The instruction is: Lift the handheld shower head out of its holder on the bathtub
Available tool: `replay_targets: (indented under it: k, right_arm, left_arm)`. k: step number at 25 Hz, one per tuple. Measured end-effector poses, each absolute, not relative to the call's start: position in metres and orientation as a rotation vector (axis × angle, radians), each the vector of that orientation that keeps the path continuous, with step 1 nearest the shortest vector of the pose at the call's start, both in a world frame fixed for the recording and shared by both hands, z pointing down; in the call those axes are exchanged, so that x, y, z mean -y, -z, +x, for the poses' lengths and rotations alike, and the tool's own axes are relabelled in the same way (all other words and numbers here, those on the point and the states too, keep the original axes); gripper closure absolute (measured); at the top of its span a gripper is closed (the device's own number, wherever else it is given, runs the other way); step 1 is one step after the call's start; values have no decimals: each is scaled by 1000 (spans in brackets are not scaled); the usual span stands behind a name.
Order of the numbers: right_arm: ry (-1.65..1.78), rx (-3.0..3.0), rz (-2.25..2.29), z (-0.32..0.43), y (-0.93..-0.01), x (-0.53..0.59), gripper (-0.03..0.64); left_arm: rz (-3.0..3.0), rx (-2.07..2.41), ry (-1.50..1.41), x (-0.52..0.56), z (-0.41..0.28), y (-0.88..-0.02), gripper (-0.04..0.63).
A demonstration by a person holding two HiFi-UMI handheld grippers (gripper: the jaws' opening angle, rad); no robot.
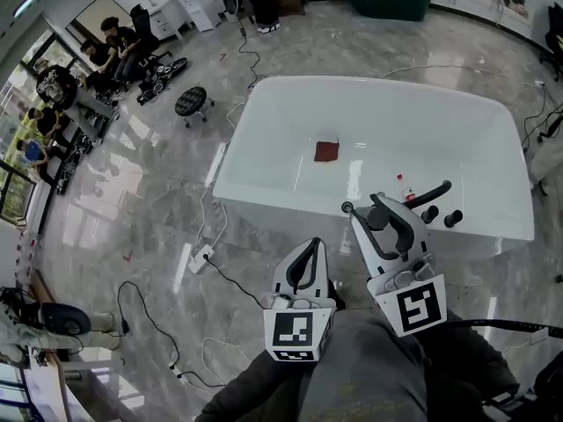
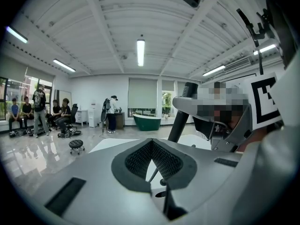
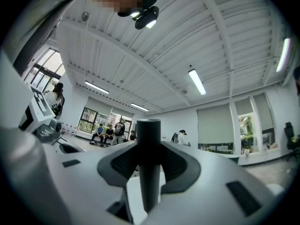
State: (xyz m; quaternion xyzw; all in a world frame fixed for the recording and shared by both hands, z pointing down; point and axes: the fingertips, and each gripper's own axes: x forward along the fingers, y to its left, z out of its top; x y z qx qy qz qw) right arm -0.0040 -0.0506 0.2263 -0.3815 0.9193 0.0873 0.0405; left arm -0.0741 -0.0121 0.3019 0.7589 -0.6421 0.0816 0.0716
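Observation:
The black shower head handle [image 1: 431,191] is off the tub and held above the near rim of the white bathtub [image 1: 290,202]. My right gripper [image 1: 368,207] is shut on it. In the right gripper view the handle [image 3: 149,172] stands upright as a dark cylinder between the pads. Black tap knobs [image 1: 442,216] sit on the rim just right of this gripper. My left gripper [image 1: 314,244] hangs lower and to the left, in front of the tub, shut with nothing in it. In the left gripper view its tips [image 2: 151,143] meet, and the handle [image 2: 180,121] rises behind them.
A dark red cloth [image 1: 326,151] lies in the tub and a small bottle [image 1: 405,188] stands on the near rim. Cables and a power strip [image 1: 201,256] trail on the marble floor at left. A black stool [image 1: 190,102] and seated people [image 1: 114,47] are far left.

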Motion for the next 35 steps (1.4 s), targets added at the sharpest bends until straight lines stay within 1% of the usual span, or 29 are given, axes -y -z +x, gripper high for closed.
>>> replay_targets:
  k: [8, 16, 19, 22, 24, 25, 28, 30, 32, 35]
  right_arm:
    - [-325, -2835, -1102, 25, -226, -31, 480]
    - [-267, -2803, -1132, 23, -257, -46, 479]
    - [-183, -2771, -1198, 5, -294, -34, 480]
    - [-188, -2850, -1143, -37, -324, -16, 480]
    - [-231, -2863, -1089, -50, -307, -18, 480]
    - [-241, -2867, -1087, -44, -290, -31, 479]
    - [-269, -2877, -1135, 2, -214, -106, 480]
    - [-276, -2876, -1156, 18, -178, -143, 480]
    - [-282, -2876, -1165, 17, -180, -143, 480]
    - [-291, -2868, -1175, 15, -205, -124, 480]
  left_arm:
    - [2230, 1937, -291, -68, -39, -316, 592]
    - [2237, 1904, -358, -83, -37, -337, 592]
    - [2276, 1865, -344, -72, -54, -367, 592]
    - [2253, 1930, -337, -54, -102, -388, 592]
    - [2219, 1965, -317, -59, -112, -372, 592]
    - [2222, 1951, -304, -70, -104, -356, 592]
    - [2290, 1865, -264, -139, -49, -283, 592]
    - [2324, 1847, -245, -174, -30, -243, 592]
    - [2340, 1842, -230, -173, -31, -242, 592]
    - [2357, 1837, -222, -153, -33, -266, 592]
